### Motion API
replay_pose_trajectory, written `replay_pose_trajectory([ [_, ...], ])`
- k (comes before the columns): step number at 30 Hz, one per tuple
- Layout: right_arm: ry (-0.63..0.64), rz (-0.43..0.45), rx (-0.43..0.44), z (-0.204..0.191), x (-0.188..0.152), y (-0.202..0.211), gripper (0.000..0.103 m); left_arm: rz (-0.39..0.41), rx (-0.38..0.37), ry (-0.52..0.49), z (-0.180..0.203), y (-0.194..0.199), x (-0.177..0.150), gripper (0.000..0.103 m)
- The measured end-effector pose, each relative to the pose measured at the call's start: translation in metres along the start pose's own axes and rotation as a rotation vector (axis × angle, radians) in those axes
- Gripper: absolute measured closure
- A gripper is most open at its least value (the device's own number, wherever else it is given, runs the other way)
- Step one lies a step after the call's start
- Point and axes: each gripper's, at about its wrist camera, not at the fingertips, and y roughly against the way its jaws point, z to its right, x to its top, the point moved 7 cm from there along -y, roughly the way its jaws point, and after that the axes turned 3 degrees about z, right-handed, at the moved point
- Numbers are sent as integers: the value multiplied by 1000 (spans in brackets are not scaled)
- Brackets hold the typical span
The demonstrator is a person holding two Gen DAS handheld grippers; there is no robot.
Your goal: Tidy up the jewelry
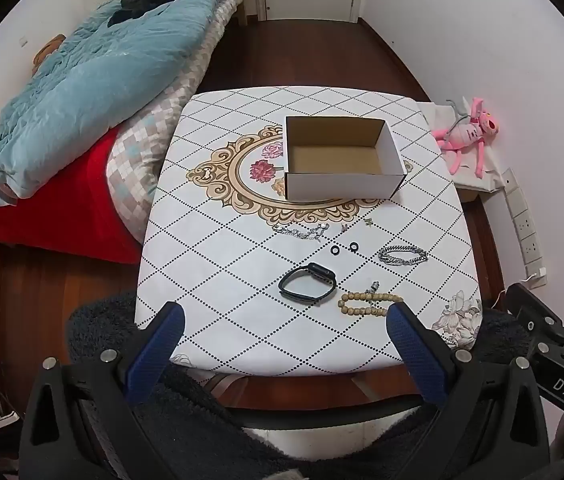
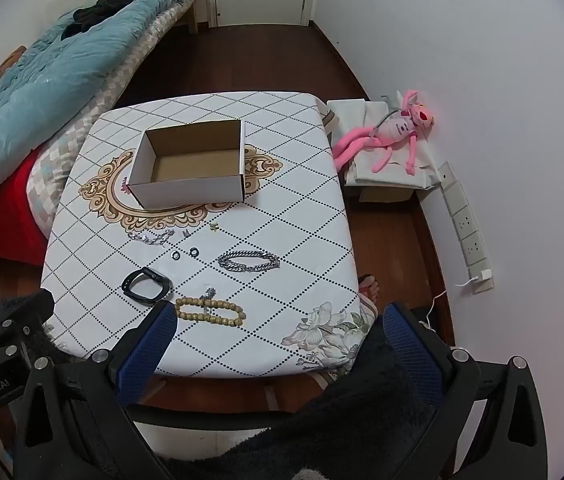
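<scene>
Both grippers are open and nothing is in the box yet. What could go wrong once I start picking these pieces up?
1. The two small black rings and tiny charms lie flat on the tablecloth; wide fingers may push them instead of gripping.
2. The wooden bead bracelet has a metal pendant lying across it, so one may drag the other.
3. The cardboard box looks light; bumping it could shift it.

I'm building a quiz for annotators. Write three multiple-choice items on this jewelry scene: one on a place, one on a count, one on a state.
1. Where does the black watch lie?
A. in the box
B. on the table, nearer than the box
C. on the bed

2. How many small black rings lie on the table?
A. two
B. four
C. none

3. The cardboard box is:
A. lidded
B. full
C. open, empty

Key: B, the watch sits on the cloth before the box; A, two rings lie side by side; C, its bare floor shows.
</scene>
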Motion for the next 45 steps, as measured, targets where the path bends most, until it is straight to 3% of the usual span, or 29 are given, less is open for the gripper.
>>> replay_pose_trajectory([
  [45, -3, 12, -8, 4, 4, 8, 0, 16, -13, 5, 5, 8, 4, 0],
])
